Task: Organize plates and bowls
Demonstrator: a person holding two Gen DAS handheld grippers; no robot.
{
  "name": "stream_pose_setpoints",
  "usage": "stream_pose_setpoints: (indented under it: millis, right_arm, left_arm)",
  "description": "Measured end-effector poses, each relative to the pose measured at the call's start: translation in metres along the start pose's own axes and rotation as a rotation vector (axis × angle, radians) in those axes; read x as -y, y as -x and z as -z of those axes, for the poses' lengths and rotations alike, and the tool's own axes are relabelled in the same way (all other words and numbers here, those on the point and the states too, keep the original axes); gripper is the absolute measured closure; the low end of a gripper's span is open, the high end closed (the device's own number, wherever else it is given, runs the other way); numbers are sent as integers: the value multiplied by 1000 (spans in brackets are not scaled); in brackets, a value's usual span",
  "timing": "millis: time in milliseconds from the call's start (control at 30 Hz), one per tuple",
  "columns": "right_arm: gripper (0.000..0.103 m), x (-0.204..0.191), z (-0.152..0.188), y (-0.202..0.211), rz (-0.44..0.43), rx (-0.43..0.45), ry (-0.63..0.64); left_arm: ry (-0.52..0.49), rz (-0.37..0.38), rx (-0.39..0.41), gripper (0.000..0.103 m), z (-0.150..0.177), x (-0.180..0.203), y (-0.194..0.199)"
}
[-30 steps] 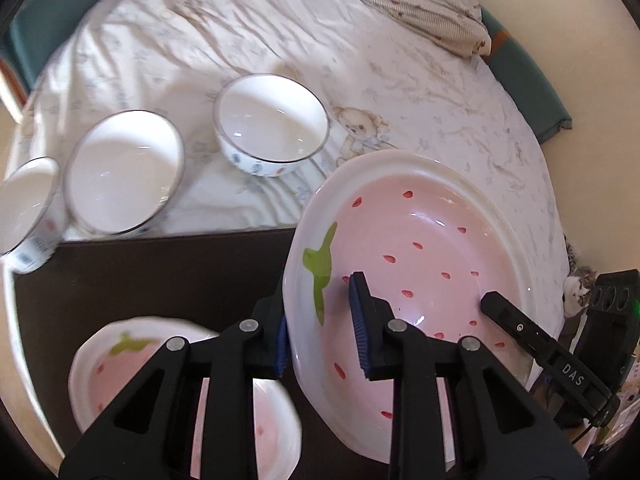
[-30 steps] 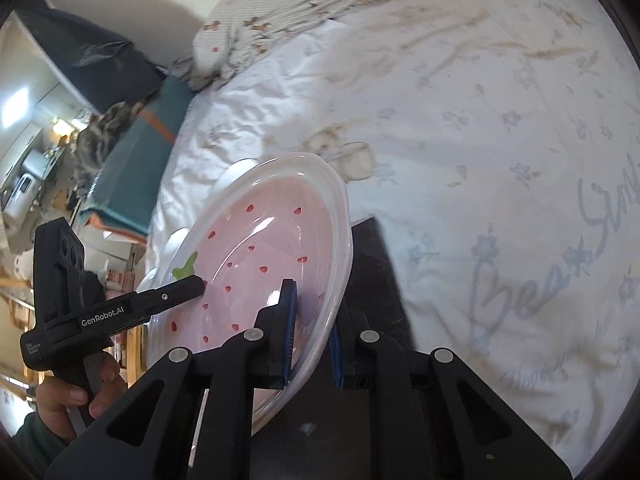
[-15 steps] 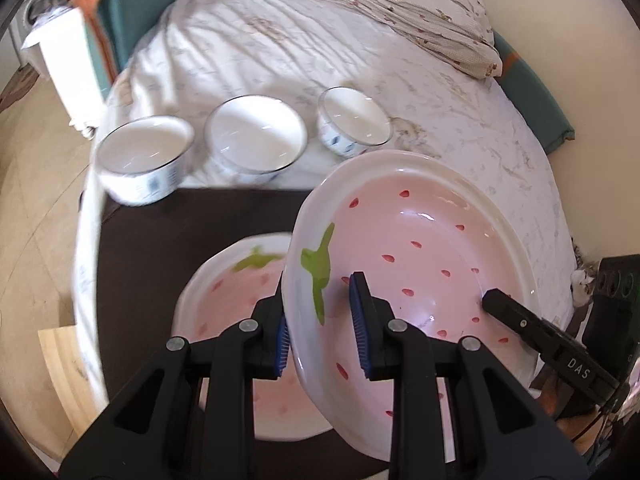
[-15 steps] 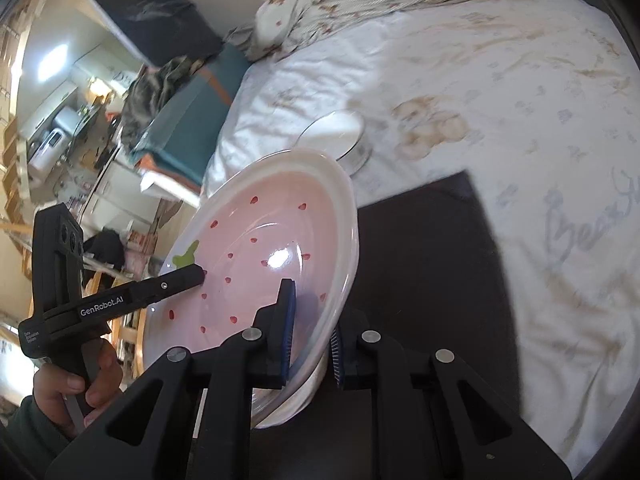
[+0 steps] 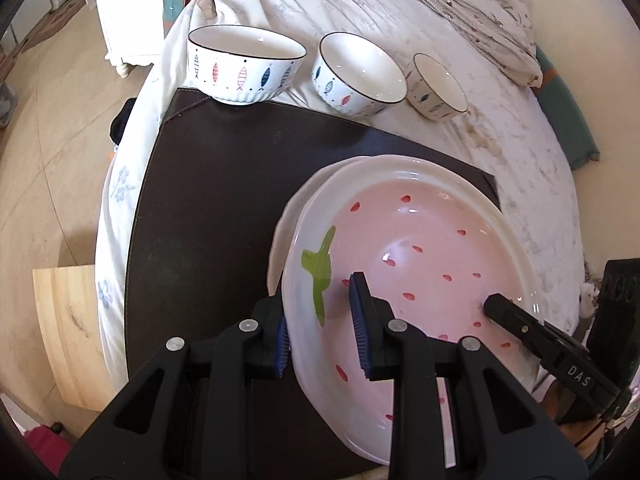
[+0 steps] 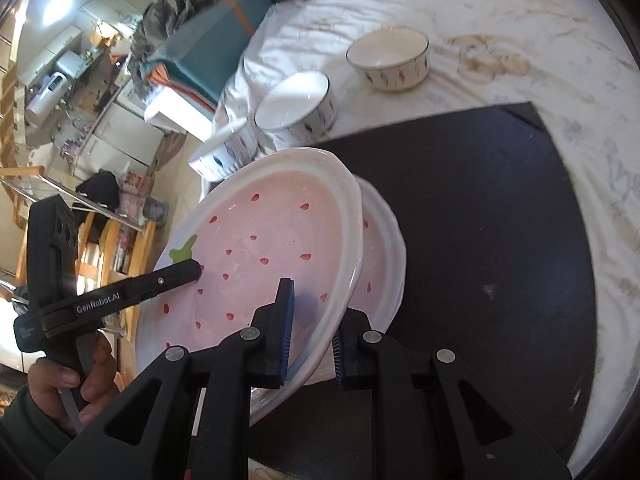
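Observation:
A large pink strawberry plate [image 5: 420, 248] [image 6: 276, 240] is held at both ends. My left gripper [image 5: 320, 320] is shut on its rim by the green leaf. My right gripper [image 6: 312, 328] is shut on the opposite rim. The plate hangs tilted just over a second strawberry plate [image 5: 288, 220] [image 6: 380, 248] that lies on the dark mat [image 5: 208, 208] [image 6: 480, 220]. Three white fish-pattern bowls stand in a row beyond the mat: a large one [image 5: 246, 64], a middle one [image 5: 358, 72] and a small one [image 5: 438, 86].
The mat lies on a white bedsheet [image 5: 520, 140]. A folded quilt [image 5: 460, 4] lies at the far side. The bed's edge drops to a tan floor [image 5: 48, 160] on the left, with a wooden board [image 5: 68, 320] there. The bowls also show in the right wrist view [image 6: 388, 58].
Both grippers carried the held plate back and down over the second plate on the mat. The second plate is now mostly covered. Both grips stayed shut.

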State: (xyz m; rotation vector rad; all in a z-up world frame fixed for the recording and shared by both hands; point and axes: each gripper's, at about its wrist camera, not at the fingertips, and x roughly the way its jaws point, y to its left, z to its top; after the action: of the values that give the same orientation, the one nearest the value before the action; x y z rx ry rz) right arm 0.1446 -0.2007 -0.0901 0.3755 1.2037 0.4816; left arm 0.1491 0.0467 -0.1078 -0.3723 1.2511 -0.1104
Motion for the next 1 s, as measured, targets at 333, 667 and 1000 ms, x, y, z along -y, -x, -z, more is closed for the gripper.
stream_pose_setpoints:
  millis: [333,667,1000]
  right_arm:
    - [84,9,-6,-22,1,-51,-47]
    - [83,23,-12,-34,10,-79,-106]
    - [80,30,-12,-44,14,-127,-154]
  left_arm:
    - [-34,-11,-17,81,-1,-7,-15]
    - [-67,-32,-42,81,-3,2,-23]
    - [-82,-55,-47,81,-2,5,-25]
